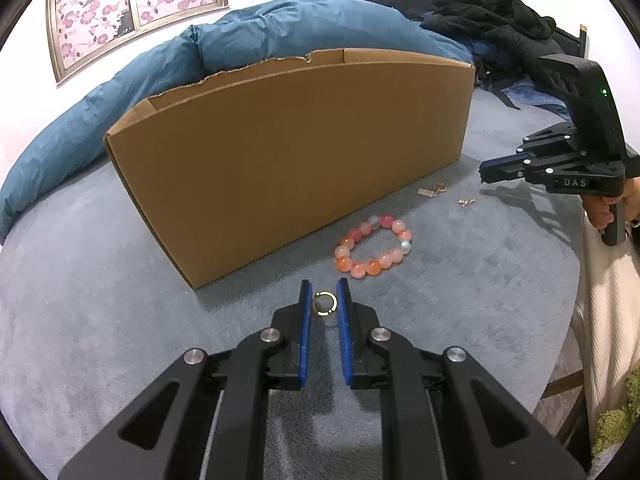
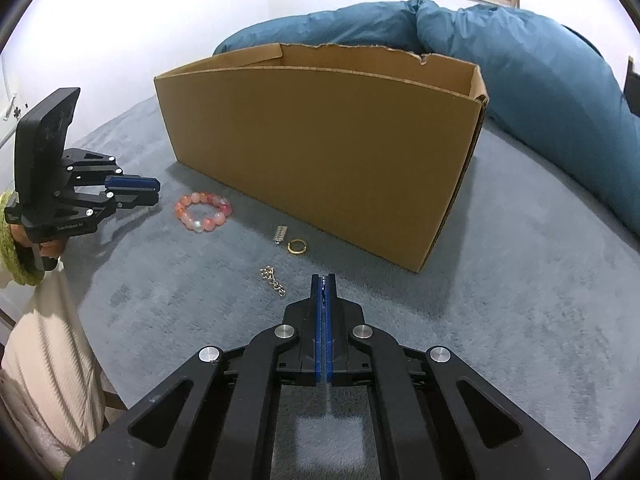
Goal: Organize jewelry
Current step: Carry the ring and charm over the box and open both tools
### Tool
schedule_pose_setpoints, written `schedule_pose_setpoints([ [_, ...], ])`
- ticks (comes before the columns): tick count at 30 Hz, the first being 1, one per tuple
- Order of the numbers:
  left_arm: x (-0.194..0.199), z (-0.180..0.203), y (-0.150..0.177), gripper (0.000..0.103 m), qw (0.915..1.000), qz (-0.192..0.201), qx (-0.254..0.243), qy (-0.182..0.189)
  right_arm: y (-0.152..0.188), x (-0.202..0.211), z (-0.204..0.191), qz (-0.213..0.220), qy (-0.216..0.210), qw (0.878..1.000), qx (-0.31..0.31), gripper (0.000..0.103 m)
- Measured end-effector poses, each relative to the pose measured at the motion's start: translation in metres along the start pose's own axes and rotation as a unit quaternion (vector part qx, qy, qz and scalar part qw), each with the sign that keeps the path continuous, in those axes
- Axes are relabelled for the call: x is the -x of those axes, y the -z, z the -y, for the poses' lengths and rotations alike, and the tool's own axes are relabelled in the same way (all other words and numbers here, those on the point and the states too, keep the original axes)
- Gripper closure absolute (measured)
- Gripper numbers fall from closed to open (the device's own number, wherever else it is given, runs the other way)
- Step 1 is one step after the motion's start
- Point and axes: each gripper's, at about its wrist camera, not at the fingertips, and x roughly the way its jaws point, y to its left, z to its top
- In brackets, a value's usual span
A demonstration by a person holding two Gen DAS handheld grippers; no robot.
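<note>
My left claw (image 1: pixel 324 300) is narrowed onto a small gold ring (image 1: pixel 325 304), which sits pinched between the blue pad tips. From that wrist view, the pink bead bracelet (image 1: pixel 374 247) lies on the grey bed cover (image 1: pixel 100 280) at about one o'clock from the ring, just in front of the long cardboard box (image 1: pixel 288 152). My right claw (image 2: pixel 324 280) has its pads pressed together with nothing between them. From its view, a short gold chain (image 2: pixel 274 280) lies at nine o'clock from the tips. A second gold ring (image 2: pixel 297 246) lies at eleven o'clock near the box wall, with a small silver piece (image 2: pixel 281 234) just beside it.
</note>
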Motion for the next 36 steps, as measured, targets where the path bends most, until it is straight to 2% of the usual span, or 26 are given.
schedule_pose_setpoints([
  [11,0.022,0.007,-0.005,0.092,0.9998,0.018,-0.004,-0.007,-0.003,0.028,-0.004,0.03,0.003,1.0,-0.006,0.103],
  [17,0.05,0.011,-0.022,0.092,0.9988,0.048,0.0,-0.008,-0.014,0.054,-0.006,0.063,0.003,0.998,-0.009,0.103],
  [24,0.089,0.01,-0.071,0.092,0.994,0.109,-0.016,0.0,-0.049,0.081,-0.011,0.118,-0.013,0.993,-0.017,0.103],
  [28,0.092,0.002,-0.108,0.092,0.9911,0.131,-0.021,0.001,-0.076,0.087,-0.012,0.153,-0.016,0.988,-0.023,0.103],
  [32,0.069,-0.011,-0.142,0.092,0.9935,0.113,-0.013,-0.011,-0.104,0.077,-0.007,0.176,-0.02,0.983,-0.042,0.103],
  [36,0.041,-0.023,-0.164,0.092,0.9963,0.081,0.0,-0.031,-0.12,0.051,0.002,0.16,-0.009,0.985,-0.067,0.103],
])
